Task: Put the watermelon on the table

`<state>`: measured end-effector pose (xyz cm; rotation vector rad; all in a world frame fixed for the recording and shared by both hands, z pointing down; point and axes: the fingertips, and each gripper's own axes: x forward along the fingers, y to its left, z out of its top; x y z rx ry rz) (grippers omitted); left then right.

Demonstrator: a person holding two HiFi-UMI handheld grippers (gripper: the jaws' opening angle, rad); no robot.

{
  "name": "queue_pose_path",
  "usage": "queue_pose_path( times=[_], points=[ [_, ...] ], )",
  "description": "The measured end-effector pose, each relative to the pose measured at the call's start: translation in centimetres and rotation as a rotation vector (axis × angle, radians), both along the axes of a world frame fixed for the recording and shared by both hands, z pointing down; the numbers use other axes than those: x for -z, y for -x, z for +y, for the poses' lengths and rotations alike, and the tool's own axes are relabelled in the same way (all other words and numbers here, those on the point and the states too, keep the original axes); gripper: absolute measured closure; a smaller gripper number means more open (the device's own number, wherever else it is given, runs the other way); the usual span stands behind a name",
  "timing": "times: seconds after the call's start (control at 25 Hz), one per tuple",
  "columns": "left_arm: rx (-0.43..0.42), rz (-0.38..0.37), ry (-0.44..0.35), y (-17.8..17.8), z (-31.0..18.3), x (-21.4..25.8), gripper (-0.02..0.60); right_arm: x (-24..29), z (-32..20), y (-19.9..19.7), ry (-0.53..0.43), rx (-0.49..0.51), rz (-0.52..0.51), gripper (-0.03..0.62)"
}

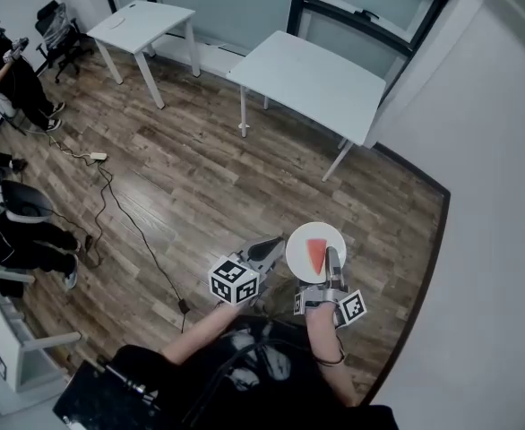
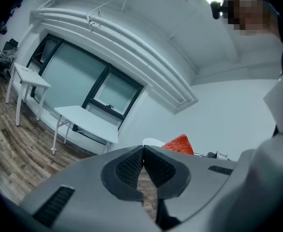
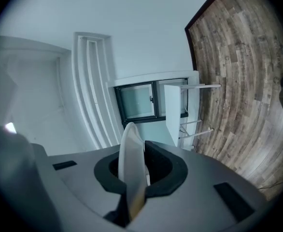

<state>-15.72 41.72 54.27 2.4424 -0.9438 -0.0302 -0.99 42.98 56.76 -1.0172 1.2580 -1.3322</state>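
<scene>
Here, the left gripper [image 1: 276, 242], its cube [image 1: 234, 281] bearing black-and-white square markers, has its jaws pressed together on nothing, just left of the white plate [image 1: 296, 240]. The red watermelon slice [image 1: 316, 256] lies on that plate, whose near rim the right gripper [image 1: 333, 256] pinches. A white table [image 1: 312, 79] stands far across the wood floor [image 1: 173, 177].

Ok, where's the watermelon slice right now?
Head view, low right of centre: the watermelon slice lies on the white plate held at its rim by the right gripper, over the wood floor, just right of the left gripper.
</scene>
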Motion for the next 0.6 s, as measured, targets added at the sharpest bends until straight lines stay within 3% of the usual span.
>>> queue_pose_path(
  times=[0.36,0.6],
  points=[
    [0.04,-0.025,0.018,-0.3,-7.8,-0.7,0.578,-0.3,-8.2,-0.4,-0.008,0.077,0.006,0.569],
    [0.019,-0.062,0.017,-4.3,-15.0,-0.4,0.578,0.2,-15.3,-4.4,-0.048,0.106,0.026,0.569]
  ],
)
